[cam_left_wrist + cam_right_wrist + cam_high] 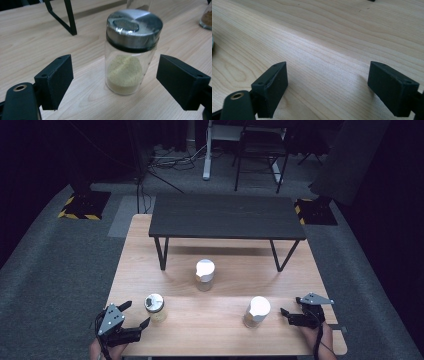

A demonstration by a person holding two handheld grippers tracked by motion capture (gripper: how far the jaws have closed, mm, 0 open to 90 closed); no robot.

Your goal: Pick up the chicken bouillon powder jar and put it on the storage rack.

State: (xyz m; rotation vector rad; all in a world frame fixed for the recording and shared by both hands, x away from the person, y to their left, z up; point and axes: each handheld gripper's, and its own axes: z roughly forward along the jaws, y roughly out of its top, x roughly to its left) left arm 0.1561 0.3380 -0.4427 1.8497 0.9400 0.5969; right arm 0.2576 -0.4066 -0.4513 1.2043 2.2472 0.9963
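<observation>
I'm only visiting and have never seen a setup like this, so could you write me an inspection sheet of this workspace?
Surface: light wooden table with a low black bench-like stand at its far side.
Job's things: clear glass jar with a silver metal lid, part full of pale yellow powder, upright between the left gripper's jaws, untouched.
Clutter: two more upright glass jars with pale tops, one at mid-table, one nearer the right gripper.
Grippers: left gripper open around the jar; right gripper open over bare wood.
Cables: a black cable trails from the right gripper; loose cables on the floor.
Surroundings: grey carpet, dark room, a chair frame behind.
</observation>
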